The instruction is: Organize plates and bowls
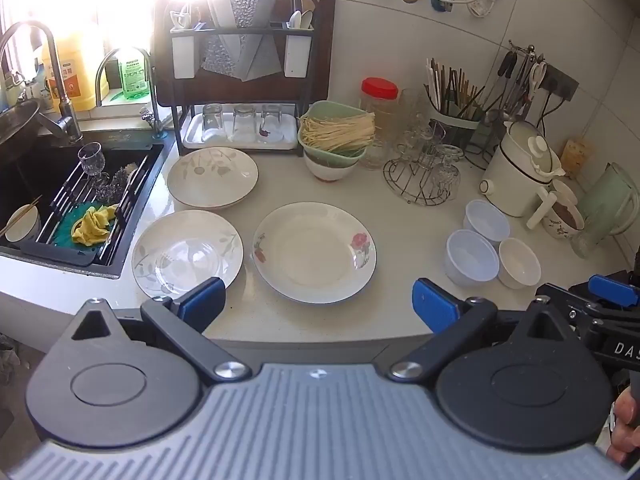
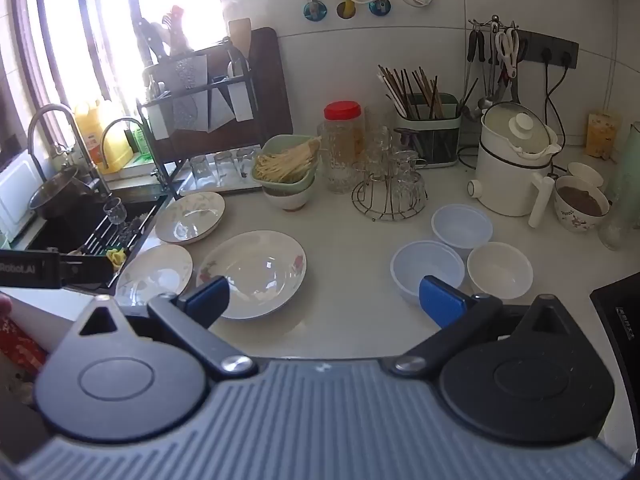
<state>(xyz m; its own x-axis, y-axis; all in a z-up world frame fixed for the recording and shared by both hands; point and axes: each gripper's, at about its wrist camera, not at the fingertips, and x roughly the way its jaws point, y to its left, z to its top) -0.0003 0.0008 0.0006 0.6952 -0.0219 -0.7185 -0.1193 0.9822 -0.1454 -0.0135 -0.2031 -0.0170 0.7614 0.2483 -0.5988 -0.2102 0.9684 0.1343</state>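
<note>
Both my grippers hang above the near edge of the counter [image 1: 400,208], tilted down. Left gripper [image 1: 320,304] — jaws spread wide, nothing between them. Right gripper [image 2: 324,300] likewise released and empty. Three plates lie flat and apart: the flowered plate [image 1: 315,252] ahead of my left, a leaf-patterned plate [image 1: 187,249] beside the sink [image 1: 24,184], another [image 1: 212,178] behind it. Three small bowls [image 2: 460,256] cluster to the right — two bluish, one white, just beside each other.

Glossy glazed ceramic flower-patterned plate [image 1: 315,252] mid-frame; smooth, shiny pale stone bench [image 1: 400,216]; translucent matt plastic bowls [image 1: 472,256] at right.
</note>
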